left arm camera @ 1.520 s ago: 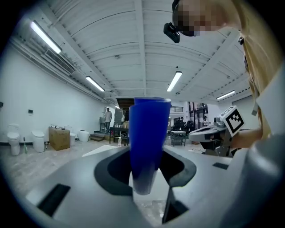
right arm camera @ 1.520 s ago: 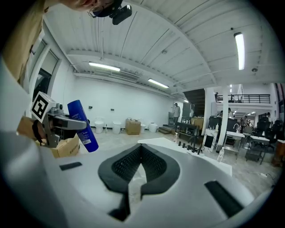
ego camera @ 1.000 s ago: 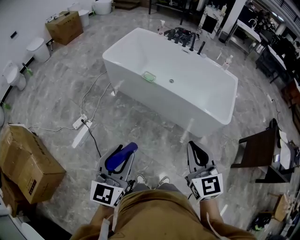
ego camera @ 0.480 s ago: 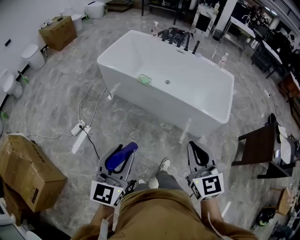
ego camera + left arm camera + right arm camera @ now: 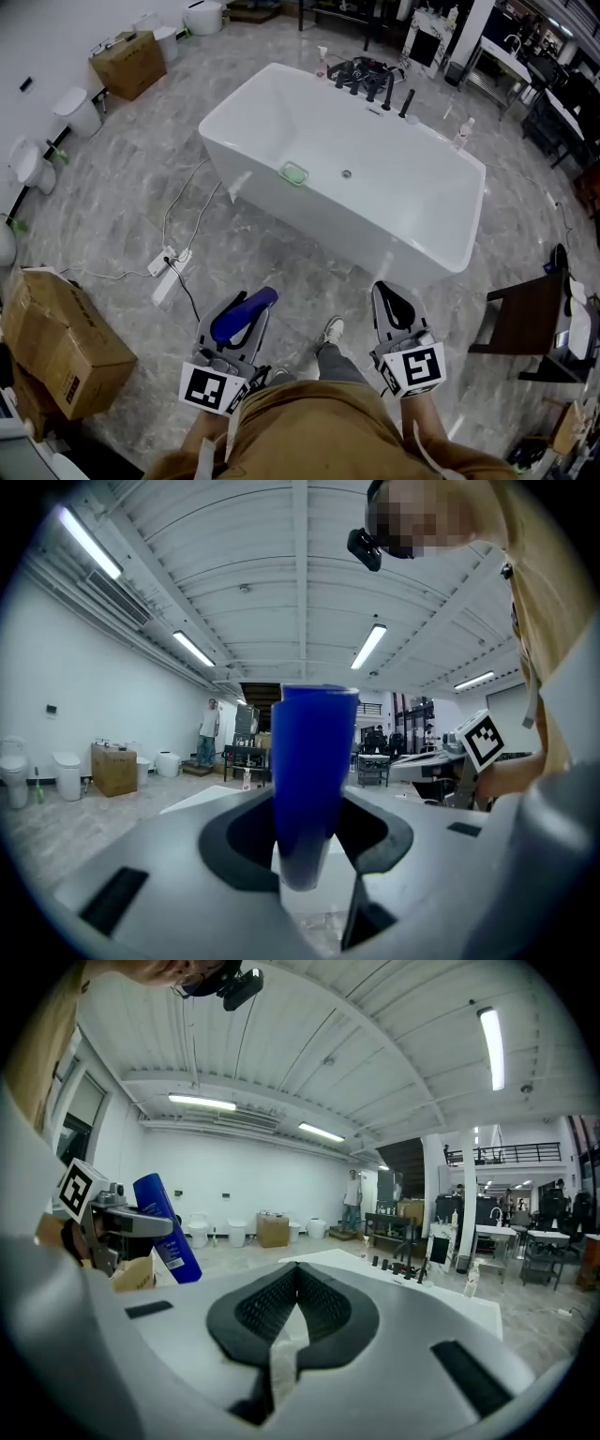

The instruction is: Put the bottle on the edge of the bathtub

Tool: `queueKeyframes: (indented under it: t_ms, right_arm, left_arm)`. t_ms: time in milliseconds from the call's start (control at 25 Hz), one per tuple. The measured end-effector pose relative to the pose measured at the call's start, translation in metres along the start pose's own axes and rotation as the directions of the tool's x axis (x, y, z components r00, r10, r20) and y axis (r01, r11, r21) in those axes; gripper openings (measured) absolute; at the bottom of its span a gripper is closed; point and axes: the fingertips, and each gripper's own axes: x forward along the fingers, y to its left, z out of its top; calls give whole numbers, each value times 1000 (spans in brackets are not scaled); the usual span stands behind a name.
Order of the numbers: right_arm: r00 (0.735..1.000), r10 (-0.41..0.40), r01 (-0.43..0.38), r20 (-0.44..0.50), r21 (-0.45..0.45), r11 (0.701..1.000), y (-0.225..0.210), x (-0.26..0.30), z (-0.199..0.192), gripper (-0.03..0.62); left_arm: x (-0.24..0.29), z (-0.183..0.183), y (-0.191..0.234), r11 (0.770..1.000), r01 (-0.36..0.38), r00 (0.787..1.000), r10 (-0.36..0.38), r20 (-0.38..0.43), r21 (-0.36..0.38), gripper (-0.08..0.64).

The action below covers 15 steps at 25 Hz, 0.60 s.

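Blue bottle [image 5: 246,310] was clamped in left tool [image 5: 249,306], right tool [image 5: 393,298] closed empty; it needed carrying level to the bathtub [image 5: 309,214] edge, twelve o'clock.

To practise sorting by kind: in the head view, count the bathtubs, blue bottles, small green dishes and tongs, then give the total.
Bathtub: 1
Blue bottle: 1
Green dish: 1
Left tongs and right tongs: 2
Total: 5
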Motion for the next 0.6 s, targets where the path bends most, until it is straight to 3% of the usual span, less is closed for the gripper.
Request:
queueKeyframes:
  t_ms: [600]
  right_arm:
    - [994, 103, -104, 29, 22, 994, -132, 103, 13, 5]
  left_arm:
    - [140, 24, 23, 991, -134, 991, 134, -6, 9, 163]
